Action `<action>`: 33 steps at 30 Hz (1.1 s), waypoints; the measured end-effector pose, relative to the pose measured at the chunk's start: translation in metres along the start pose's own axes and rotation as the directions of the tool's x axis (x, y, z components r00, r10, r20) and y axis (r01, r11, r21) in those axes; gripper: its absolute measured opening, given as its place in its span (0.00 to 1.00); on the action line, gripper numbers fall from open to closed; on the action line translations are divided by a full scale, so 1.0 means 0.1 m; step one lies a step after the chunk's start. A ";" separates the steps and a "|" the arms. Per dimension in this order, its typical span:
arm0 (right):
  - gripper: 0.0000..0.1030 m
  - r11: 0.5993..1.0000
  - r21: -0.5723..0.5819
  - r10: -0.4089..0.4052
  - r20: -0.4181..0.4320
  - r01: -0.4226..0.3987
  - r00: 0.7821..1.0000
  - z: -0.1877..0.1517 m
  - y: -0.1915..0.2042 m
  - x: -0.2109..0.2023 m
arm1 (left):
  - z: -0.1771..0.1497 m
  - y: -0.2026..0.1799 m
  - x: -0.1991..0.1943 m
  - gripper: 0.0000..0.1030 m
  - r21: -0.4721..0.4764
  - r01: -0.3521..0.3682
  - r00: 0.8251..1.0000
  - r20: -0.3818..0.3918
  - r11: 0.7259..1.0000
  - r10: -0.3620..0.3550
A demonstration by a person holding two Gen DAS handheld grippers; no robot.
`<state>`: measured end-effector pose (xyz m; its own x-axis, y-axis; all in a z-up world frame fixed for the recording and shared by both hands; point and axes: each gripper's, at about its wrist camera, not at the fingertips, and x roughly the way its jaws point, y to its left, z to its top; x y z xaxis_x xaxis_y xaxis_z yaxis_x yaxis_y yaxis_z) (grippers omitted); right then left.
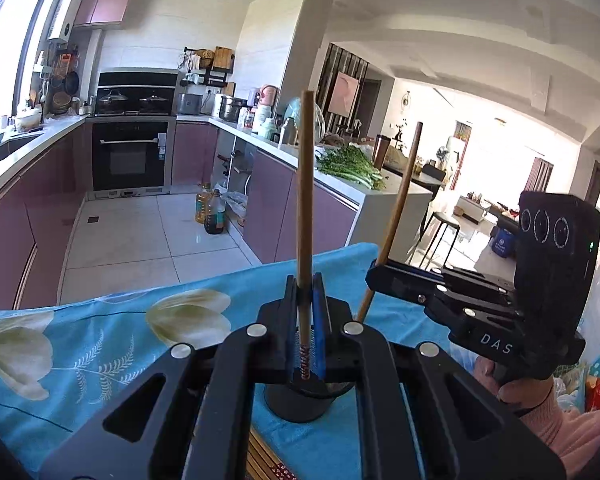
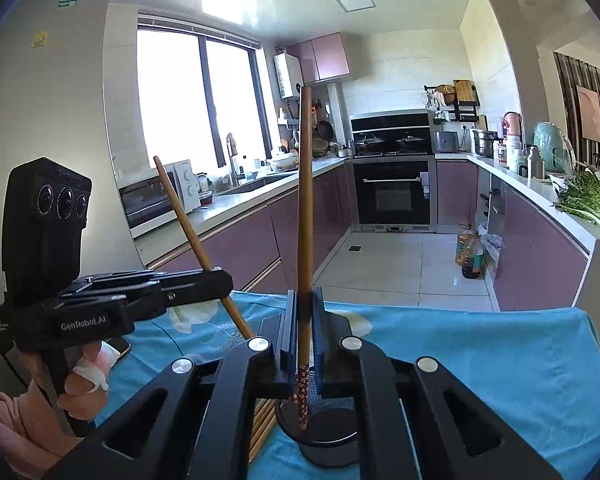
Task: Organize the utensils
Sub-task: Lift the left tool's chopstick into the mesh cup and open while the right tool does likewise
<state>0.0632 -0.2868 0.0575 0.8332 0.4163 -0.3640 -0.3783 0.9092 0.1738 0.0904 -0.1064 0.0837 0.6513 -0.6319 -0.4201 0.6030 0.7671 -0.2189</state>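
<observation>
Across the lower frame spreads the blue floral cloth [image 1: 100, 344] over the surface, a dark mesh holder [image 2: 324, 424] at bottom centre. Left gripper [image 1: 306, 300] pinches one chopstick [image 1: 305, 200] upright above it; right gripper [image 2: 304, 308] clamps another chopstick [image 2: 305, 200]. Light, stiff, slick wood, so I'd grip low near the patterned end; spare chopsticks [image 2: 262, 428] lie beside the holder

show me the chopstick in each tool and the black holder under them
left tool's chopstick [image 1: 305, 184], left wrist view, mid shaft
right tool's chopstick [image 2: 305, 208], right wrist view, mid shaft
black holder [image 2: 332, 438], right wrist view, front rim
</observation>
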 end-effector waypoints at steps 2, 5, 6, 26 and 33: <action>0.06 1.000 0.002 -0.012 -0.022 0.012 1.000 -0.04 -0.06 0.09 | -0.05 -0.03 0.11 0.08 0.020 -0.001 0.999 -0.041 1.000 0.002; 0.06 1.000 0.015 -0.022 -0.072 0.023 0.997 -0.12 -0.13 0.25 | -0.16 -0.07 0.32 0.08 0.042 0.007 0.994 -0.112 0.999 -0.002; 0.06 0.999 0.022 -0.023 -0.091 0.026 0.996 -0.16 -0.16 0.30 | -0.20 -0.06 0.40 0.08 0.045 0.005 0.991 -0.131 0.999 0.001; 0.19 0.991 0.102 -0.058 -0.254 0.086 0.965 -0.46 -0.25 0.75 | -0.54 0.25 0.84 0.27 0.025 -0.063 0.972 -0.224 0.998 0.067; 0.27 0.994 0.082 -0.059 -0.168 0.074 0.984 -0.43 -0.13 0.46 | -0.58 0.44 0.36 0.38 0.003 -0.152 0.984 -0.095 0.988 0.152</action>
<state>0.0894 -0.2789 -0.0009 0.7743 0.3572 -0.5223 -0.2818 0.9337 0.2209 0.1132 -0.0891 0.0082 0.6889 -0.4946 -0.5299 0.4983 0.8541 -0.1494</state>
